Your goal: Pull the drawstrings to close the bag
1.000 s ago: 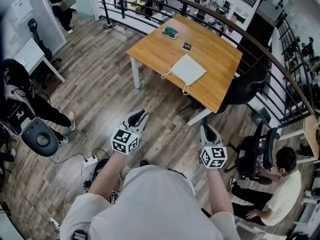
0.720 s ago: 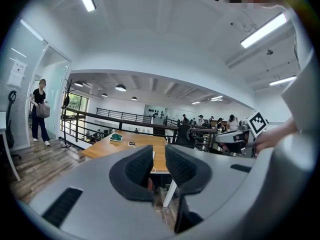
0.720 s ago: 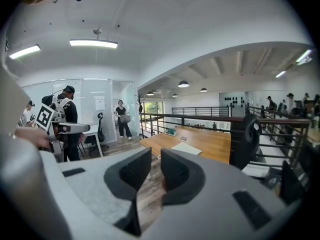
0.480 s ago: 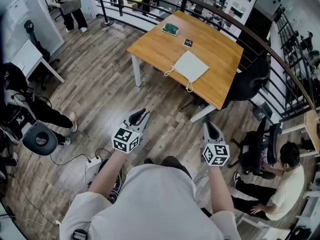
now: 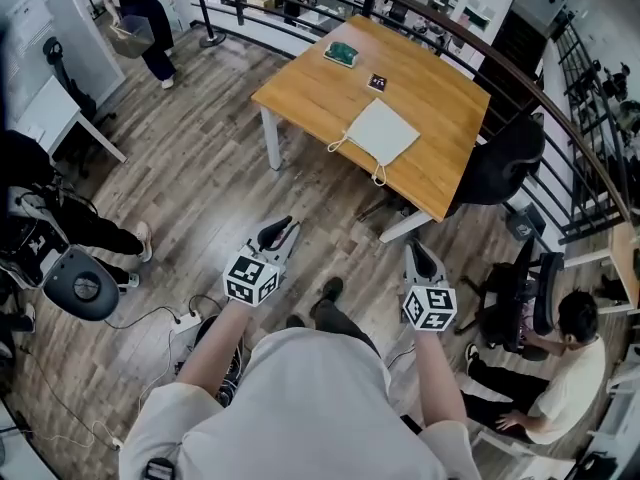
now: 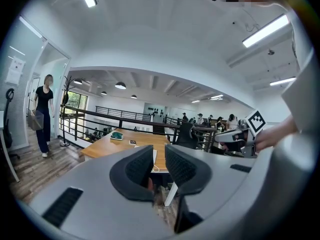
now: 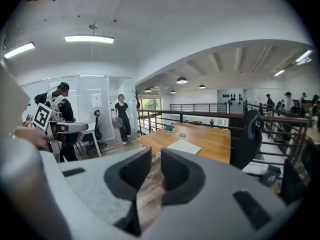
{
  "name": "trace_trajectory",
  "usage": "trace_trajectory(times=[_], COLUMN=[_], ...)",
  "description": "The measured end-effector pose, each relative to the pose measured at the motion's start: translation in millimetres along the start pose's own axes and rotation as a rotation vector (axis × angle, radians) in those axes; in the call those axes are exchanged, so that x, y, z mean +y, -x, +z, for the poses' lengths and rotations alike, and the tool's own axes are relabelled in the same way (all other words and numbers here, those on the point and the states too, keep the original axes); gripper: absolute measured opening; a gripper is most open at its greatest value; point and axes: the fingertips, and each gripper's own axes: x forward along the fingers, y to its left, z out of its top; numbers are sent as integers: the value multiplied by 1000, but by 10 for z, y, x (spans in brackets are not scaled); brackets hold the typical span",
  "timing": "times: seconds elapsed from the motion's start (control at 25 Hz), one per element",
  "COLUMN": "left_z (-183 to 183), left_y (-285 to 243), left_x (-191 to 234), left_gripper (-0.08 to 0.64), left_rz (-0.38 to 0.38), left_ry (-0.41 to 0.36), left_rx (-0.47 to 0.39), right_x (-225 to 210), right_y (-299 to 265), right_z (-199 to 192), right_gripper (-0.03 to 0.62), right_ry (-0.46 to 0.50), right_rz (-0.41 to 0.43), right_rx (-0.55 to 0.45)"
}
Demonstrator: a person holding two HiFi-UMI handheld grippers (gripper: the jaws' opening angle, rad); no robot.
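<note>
There it was: the flat, pale cloth bag lay on the smooth, orange-toned wooden surface, thin cord drawstrings looping out at two corners. Well short of it, over the grey plank floor, the left gripper and right gripper each held dark, curved, ribbed pads slightly apart, gripping nothing.

Plank floor, wooden table, black railing, ceiling strip lights.
</note>
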Motion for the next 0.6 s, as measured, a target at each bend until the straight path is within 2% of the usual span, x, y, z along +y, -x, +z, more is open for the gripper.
trace_trajectory(times=[0.6], left_z=[142], left_y=[-1179], left_x=[311], left_gripper=[80], left_rz=[4], left_ry=[10], left_rx=[75], right_x=[-659], right_y=[-1020], right_z=[194], right_gripper=[46], right_ry=[-18], right_rz=[38], right_rx=[43])
